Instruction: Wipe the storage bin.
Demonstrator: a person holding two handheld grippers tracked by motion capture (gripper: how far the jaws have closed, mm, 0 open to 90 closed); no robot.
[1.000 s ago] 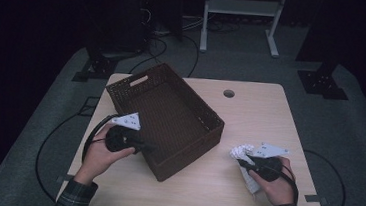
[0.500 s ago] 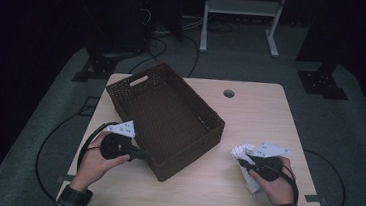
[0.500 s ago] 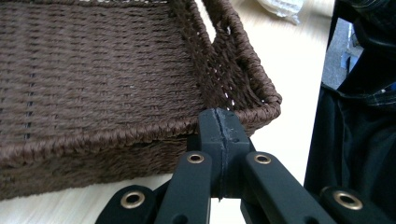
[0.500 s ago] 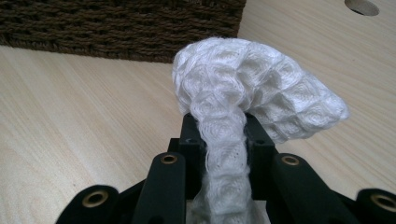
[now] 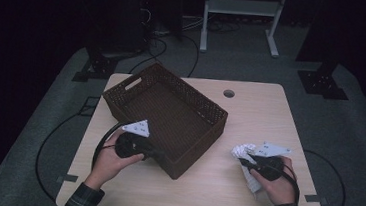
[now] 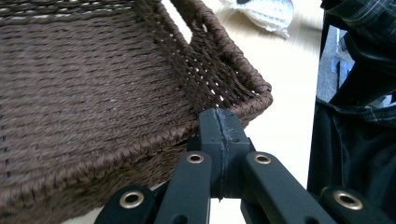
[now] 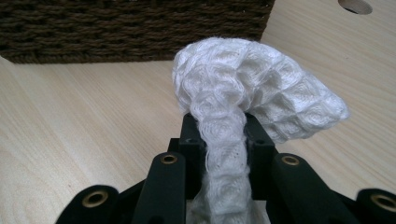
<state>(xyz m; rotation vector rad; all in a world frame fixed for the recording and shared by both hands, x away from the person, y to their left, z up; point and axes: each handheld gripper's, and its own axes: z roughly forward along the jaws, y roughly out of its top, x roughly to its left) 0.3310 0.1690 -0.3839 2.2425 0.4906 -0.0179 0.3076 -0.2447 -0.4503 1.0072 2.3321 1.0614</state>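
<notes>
Since a second ago my left gripper (image 5: pixel 159 156) slid nearer, jaws together beside the basket (image 5: pixel 170 113); right gripper (image 5: pixel 242 161) clamps the white cloth (image 7: pixel 252 88), basket far-left.

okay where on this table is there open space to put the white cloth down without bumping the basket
Bare wood lies between the basket and the table's right edge, from the cable hole down to the right tool gripping the white cloth. The front strip between the two hands is free too. The left front corner is crowded: the left tool, jaws closed, sits against the basket's rim.
</notes>
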